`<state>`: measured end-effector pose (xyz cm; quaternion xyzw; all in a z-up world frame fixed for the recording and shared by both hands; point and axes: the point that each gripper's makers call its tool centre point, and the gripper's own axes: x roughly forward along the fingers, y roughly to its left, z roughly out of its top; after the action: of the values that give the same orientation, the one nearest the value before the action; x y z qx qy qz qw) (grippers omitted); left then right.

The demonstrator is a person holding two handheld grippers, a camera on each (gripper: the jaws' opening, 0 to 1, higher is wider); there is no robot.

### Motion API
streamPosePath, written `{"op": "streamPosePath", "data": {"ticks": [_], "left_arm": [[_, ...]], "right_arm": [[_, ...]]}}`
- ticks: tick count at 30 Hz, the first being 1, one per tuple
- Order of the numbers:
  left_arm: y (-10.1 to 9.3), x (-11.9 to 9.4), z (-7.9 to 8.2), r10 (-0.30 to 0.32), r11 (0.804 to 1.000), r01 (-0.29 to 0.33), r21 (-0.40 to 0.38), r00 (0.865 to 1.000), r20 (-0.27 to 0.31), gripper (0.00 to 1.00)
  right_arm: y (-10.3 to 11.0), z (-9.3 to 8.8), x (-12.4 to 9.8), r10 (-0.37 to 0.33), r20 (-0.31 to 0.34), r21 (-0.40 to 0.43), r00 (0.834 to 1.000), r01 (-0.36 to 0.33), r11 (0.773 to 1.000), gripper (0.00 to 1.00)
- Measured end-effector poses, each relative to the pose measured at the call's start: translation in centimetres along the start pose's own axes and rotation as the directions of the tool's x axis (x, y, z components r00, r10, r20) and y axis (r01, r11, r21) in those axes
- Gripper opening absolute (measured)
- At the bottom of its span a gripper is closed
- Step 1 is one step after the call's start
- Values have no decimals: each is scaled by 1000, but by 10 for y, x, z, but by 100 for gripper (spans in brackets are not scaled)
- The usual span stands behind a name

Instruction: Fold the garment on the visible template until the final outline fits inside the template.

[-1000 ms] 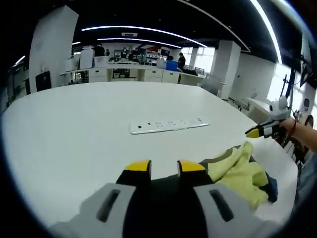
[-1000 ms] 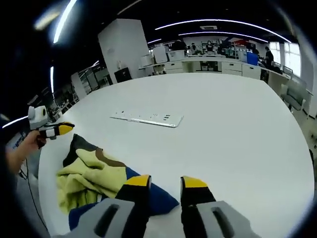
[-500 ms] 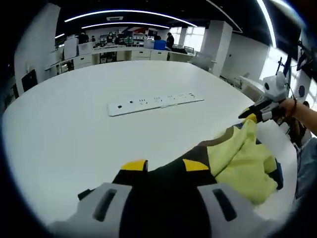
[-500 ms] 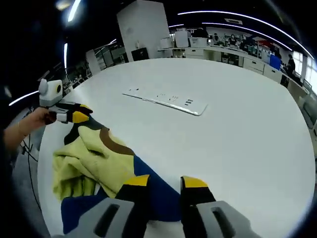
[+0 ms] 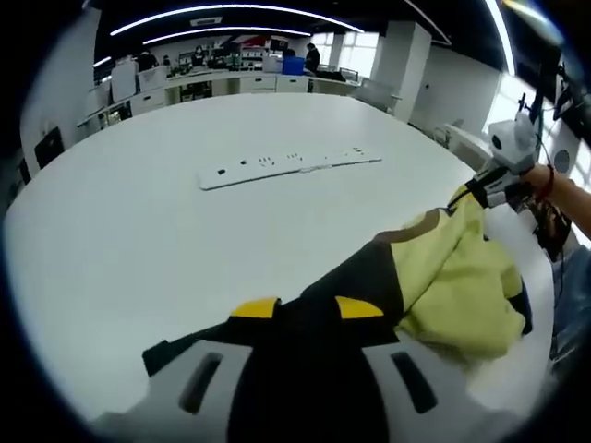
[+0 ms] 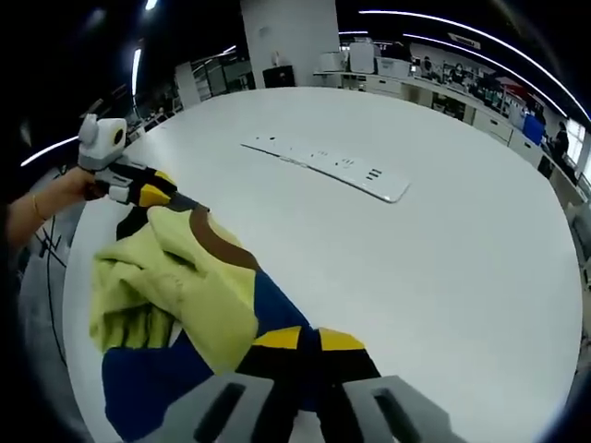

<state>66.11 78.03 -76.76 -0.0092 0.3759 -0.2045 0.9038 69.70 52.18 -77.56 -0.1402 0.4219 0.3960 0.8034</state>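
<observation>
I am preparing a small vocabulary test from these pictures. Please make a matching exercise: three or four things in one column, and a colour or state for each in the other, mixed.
Things:
1. garment
2. power strip
3. table
4. right gripper

Colour or state:
a. long, white, lying flat
b. yellow, blue and brown, bunched
c. jaws shut on cloth
d. broad, white, bearing everything

Pairs: 1-b, 2-a, 3-d, 4-c

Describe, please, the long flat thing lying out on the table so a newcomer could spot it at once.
Start with the big white table. Beyond the bunched yellow, blue and dark garment, toward the table's middle, lies a long flat white strip. It is rigid and straight with small dark marks along it, lying apart from the soft, crumpled, coloured cloth.
</observation>
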Motion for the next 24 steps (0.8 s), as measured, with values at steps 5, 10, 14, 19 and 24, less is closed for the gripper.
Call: {"op": "streamPosePath", "data": {"ticks": [5, 10, 14, 19, 24], "left_arm": [[1, -1, 1, 10, 1000, -10, 27, 1000, -11, 14], [3, -1, -1, 21, 998, -20, 58, 1000, -21, 2], [2, -1, -2, 18, 997, -16, 71, 1000, -23, 2], [0, -1, 0, 23, 992, -19, 128, 999, -24, 0], [-1, -8, 10, 33, 986, -35, 162, 999, 11, 0]], "right_arm": [[1, -1, -1, -3, -1, -4, 1000, 3, 1000, 0], [1, 1, -1, -13, -3, -14, 1000, 13, 1000, 0], [2, 2, -1, -15, -3, -16, 1000, 15, 1000, 0], [1, 7, -4, -30, 19, -16, 999, 30, 999, 0], [0, 19, -15, -45, 65, -13, 997, 46, 999, 0]]}}
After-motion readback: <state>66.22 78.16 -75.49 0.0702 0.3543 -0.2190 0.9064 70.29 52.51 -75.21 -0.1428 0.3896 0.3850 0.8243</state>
